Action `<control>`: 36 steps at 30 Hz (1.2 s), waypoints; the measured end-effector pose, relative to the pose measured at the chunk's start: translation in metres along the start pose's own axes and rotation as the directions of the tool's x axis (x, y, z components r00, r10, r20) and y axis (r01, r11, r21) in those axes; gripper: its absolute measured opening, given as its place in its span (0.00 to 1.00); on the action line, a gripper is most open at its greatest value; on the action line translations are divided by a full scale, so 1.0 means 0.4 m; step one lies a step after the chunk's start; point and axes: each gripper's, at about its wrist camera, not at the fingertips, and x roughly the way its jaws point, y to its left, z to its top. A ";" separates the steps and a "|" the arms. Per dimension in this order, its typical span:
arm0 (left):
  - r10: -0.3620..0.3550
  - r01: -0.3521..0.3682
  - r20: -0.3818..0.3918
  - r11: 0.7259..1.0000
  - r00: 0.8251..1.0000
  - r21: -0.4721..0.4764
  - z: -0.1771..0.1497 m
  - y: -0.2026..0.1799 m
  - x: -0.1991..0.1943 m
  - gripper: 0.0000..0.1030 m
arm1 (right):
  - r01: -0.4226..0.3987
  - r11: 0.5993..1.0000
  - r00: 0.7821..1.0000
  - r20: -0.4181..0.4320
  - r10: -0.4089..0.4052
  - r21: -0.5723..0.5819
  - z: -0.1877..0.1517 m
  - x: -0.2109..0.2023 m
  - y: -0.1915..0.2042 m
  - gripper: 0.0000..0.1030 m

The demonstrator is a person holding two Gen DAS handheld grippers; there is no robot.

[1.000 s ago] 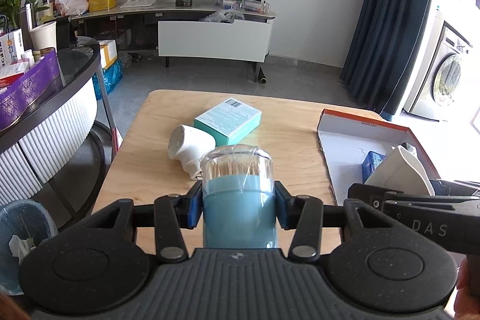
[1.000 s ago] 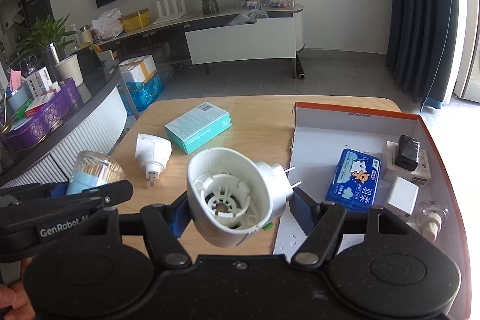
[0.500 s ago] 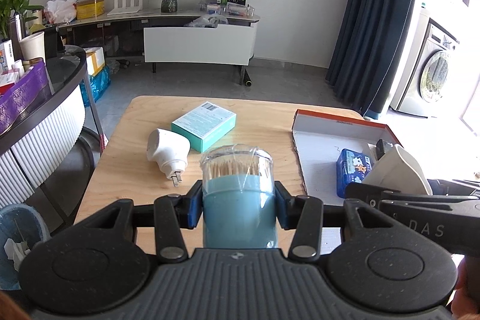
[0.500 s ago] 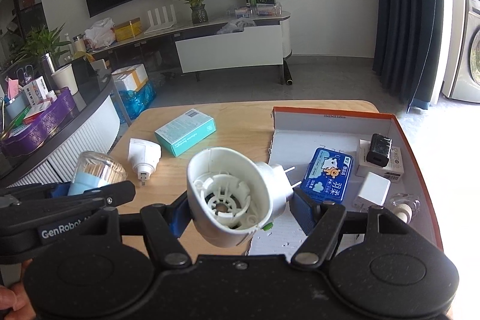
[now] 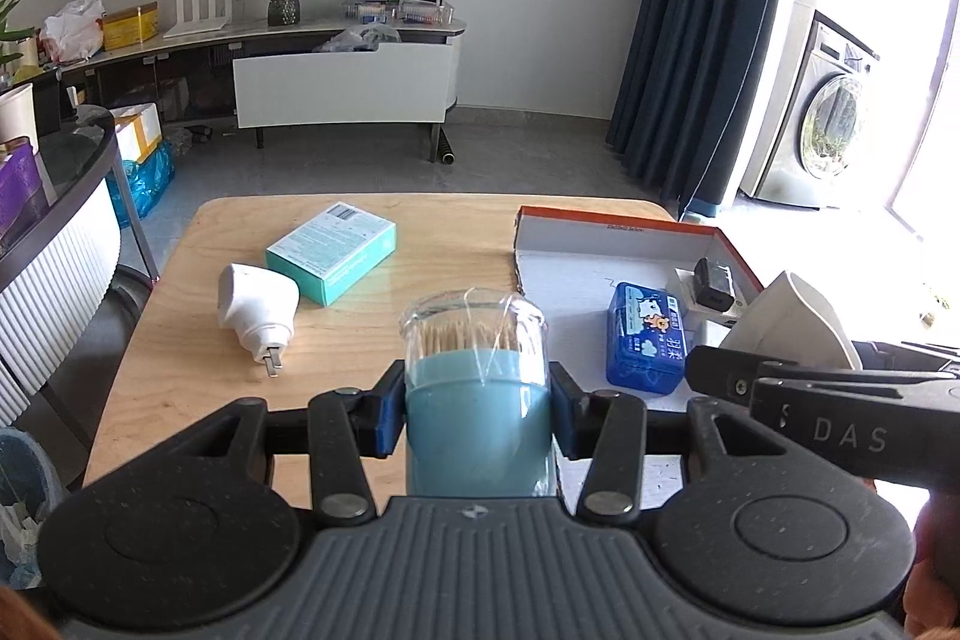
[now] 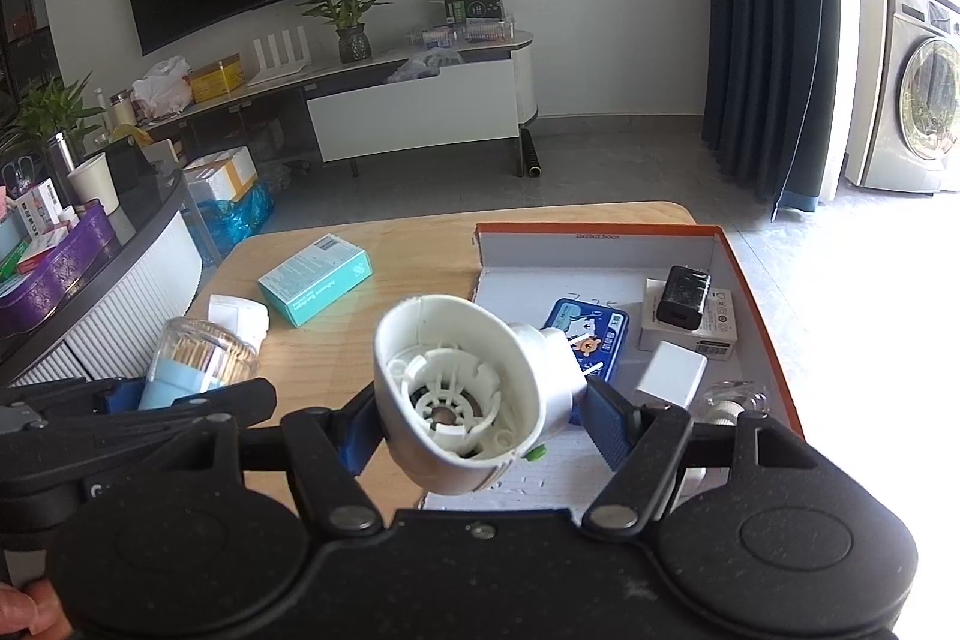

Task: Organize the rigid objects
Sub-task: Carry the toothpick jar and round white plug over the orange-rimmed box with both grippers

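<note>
Both my hands have drifted toward the desk's right side, so the orange-rimmed box [image 6: 753, 280] now sits closer under me. My left jaws [image 5: 477, 415] stay clenched on the blue toothpick jar [image 5: 477, 400], above the desk's near edge. My right jaws [image 6: 480, 427] stay wide but grasping the white plug-in device [image 6: 462, 394], over the box's near-left corner. A second white plug [image 5: 258, 304] and the teal carton [image 5: 330, 253] wait on the desk's left half. Dropping off looks next.
</note>
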 end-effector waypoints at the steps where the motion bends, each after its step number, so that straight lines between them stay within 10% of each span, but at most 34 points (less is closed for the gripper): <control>1: -0.004 0.004 0.000 1.000 1.000 0.005 0.001 -0.007 0.001 0.46 | 0.005 1.000 1.000 0.000 -0.005 0.003 0.000 -0.002 -0.006 0.80; 36: -0.103 0.106 -0.041 0.989 0.994 0.104 0.012 -0.164 0.072 0.46 | 0.111 0.987 0.993 0.018 -0.114 0.115 -0.011 -0.036 -0.178 0.80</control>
